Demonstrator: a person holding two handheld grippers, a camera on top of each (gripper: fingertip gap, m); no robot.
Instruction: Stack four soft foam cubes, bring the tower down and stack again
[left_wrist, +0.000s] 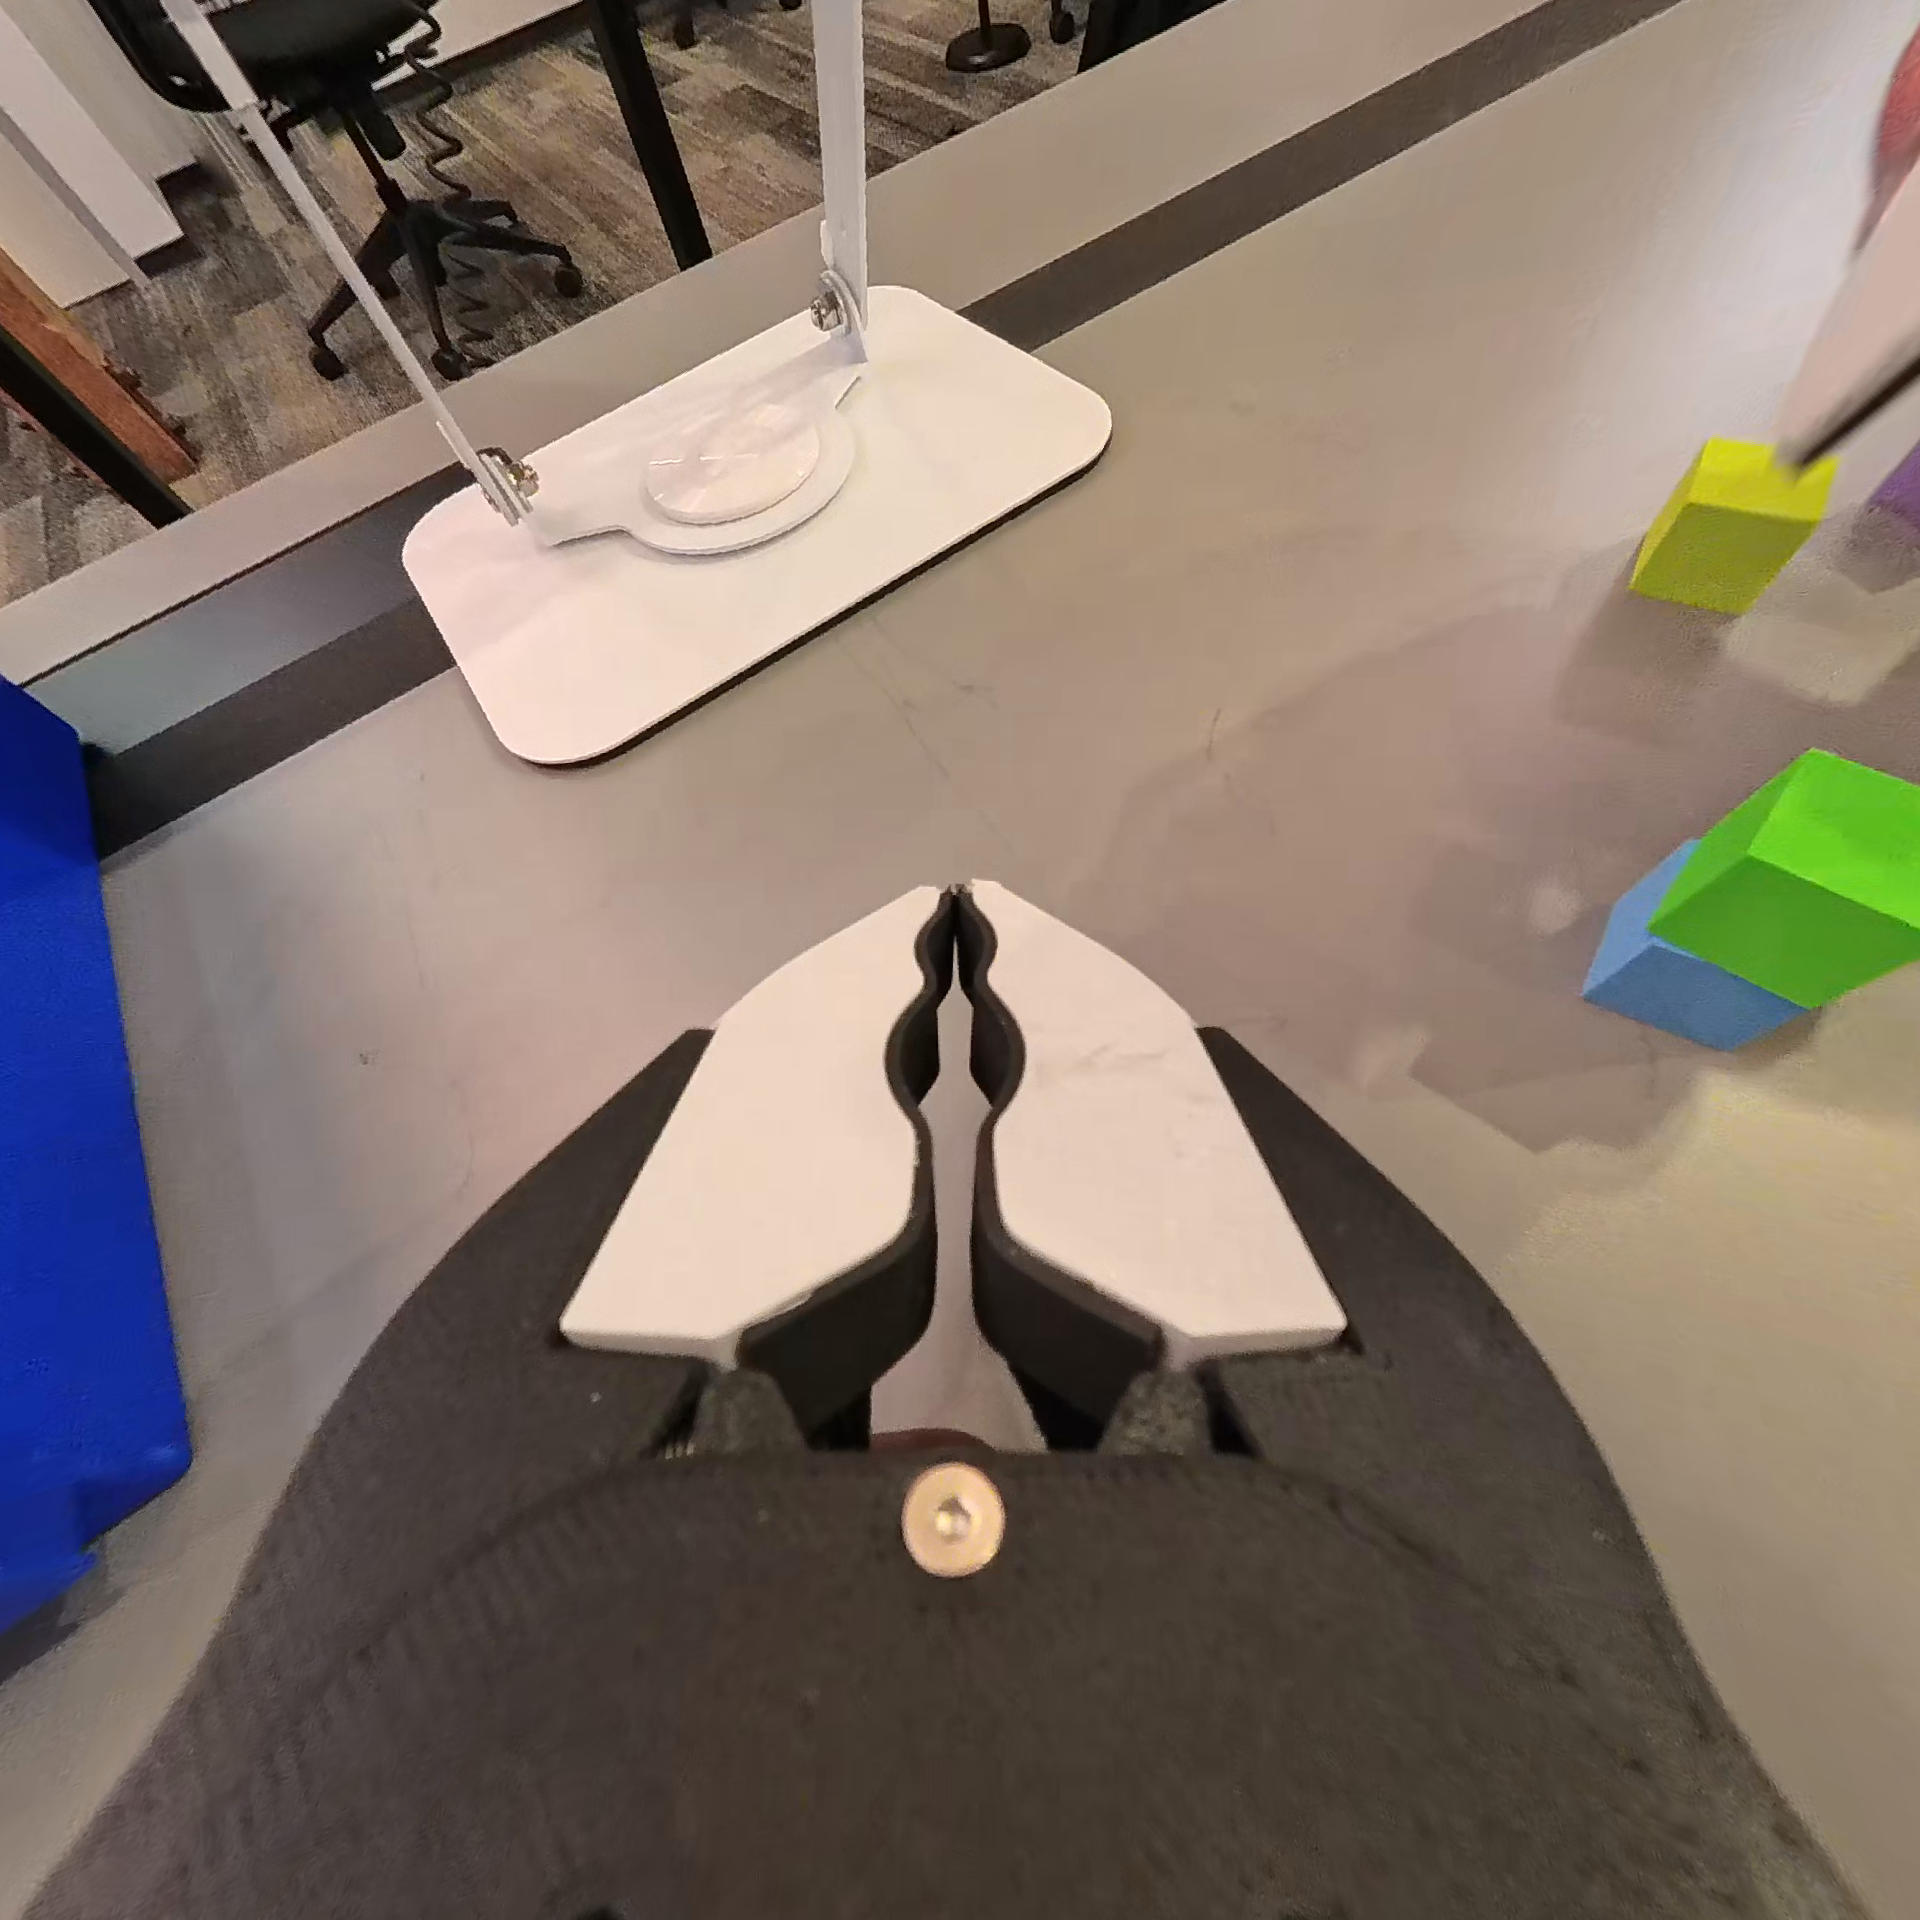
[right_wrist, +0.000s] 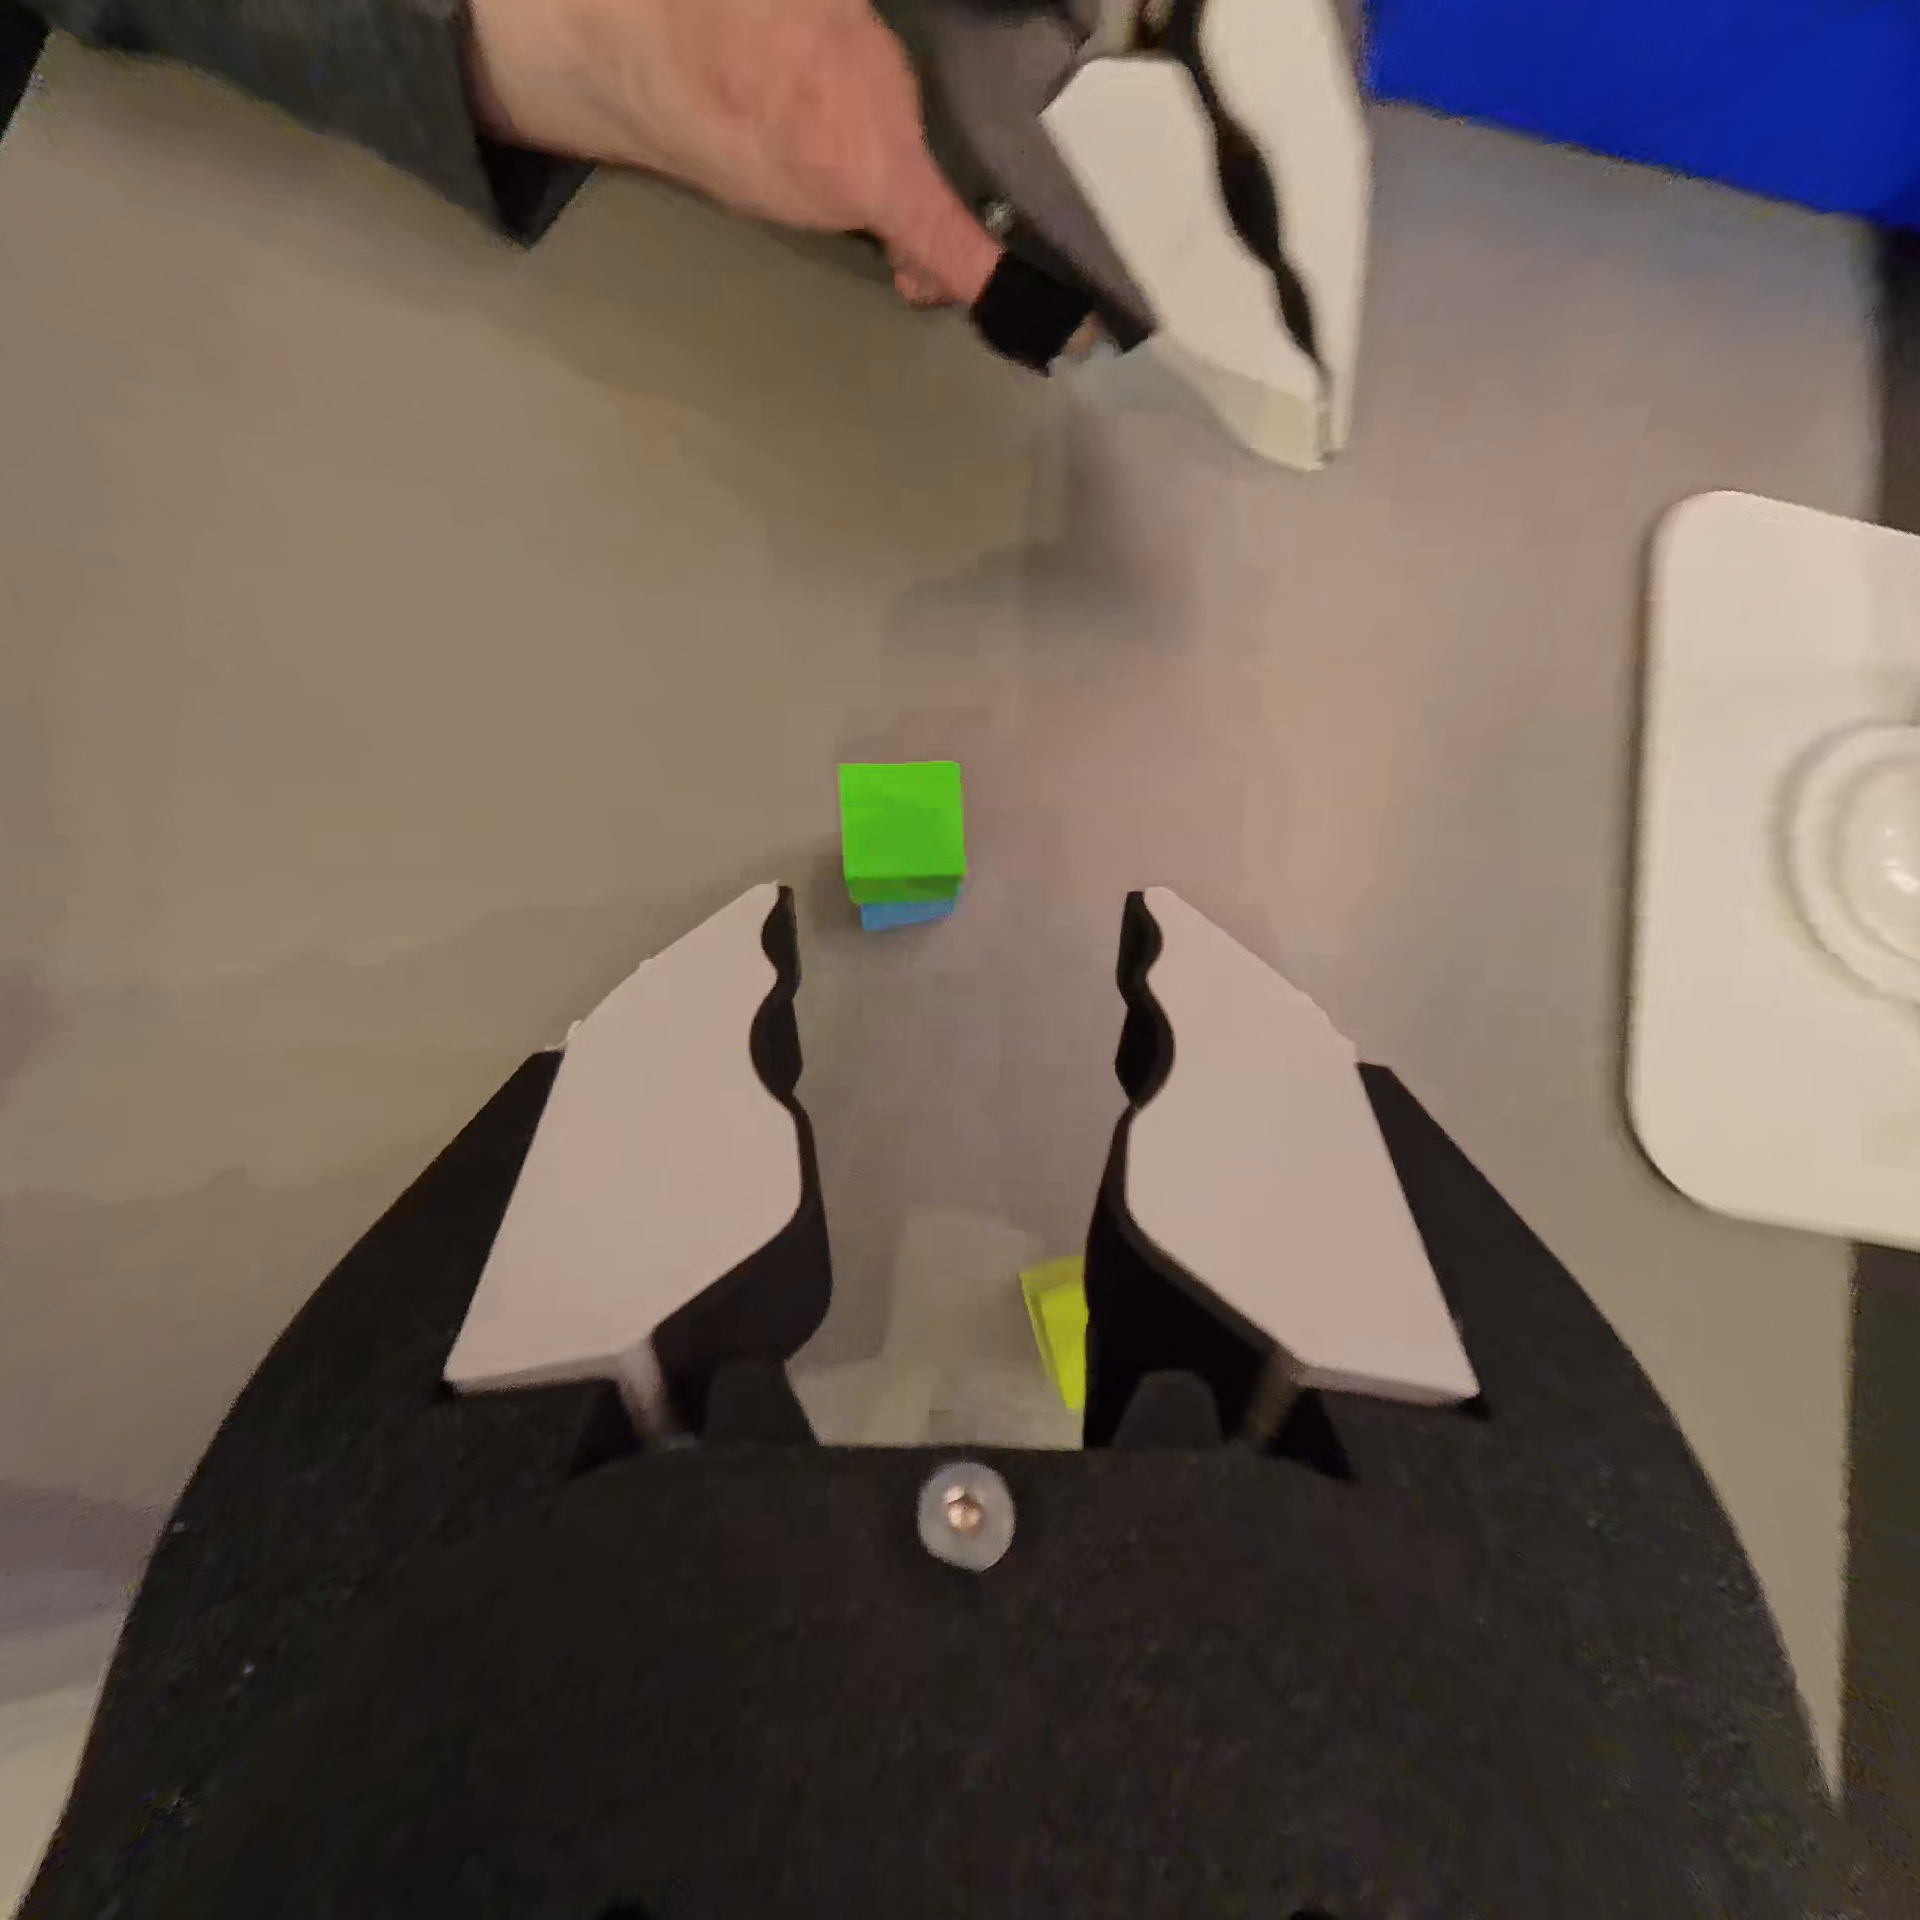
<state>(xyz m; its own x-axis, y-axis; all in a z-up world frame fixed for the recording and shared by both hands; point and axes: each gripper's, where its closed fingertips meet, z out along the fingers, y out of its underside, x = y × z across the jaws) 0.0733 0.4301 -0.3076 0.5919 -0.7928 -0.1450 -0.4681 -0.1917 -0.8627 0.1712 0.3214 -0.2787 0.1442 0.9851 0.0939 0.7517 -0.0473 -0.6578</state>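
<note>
Blue bin (left_wrist: 73, 1091) at the far left edge of the left wrist view, on the grey table (left_wrist: 1039, 727). Right of it, toward the far side, the white base plate of a stand (left_wrist: 790, 582), its two thin struts rising out of frame. Office chairs on the floor beyond the table.

Left gripper (left_wrist: 954, 891) sits near centre over bare table, its jaws closed tip to tip with nothing between them. The right wrist view confirms it: tips together, a person's hand (right_wrist: 748, 114) on the handle, well away from the cubes.

Further right, the cubes. The green cube (left_wrist: 1808, 894) sits on the blue cube (left_wrist: 1683, 977), skewed so its corners overhang; touching, two high. Beyond them the yellow-green cube (left_wrist: 1725, 540) stands alone on the table, apart from the pair. A sliver of purple (left_wrist: 1896, 488) shows at the right edge just beside it, probably the fourth cube, but too little shows to be sure.

Right gripper (right_wrist: 956, 914) looks down from above, jaws spread wide, nothing between the pads. The green-on-blue pair lies just past its fingertips, the yellow-green one below its body.

Judgement: two of four stacked, loosely aligned. Two cubes left to place. Whether this is the first or second build, cannot tell.
</note>
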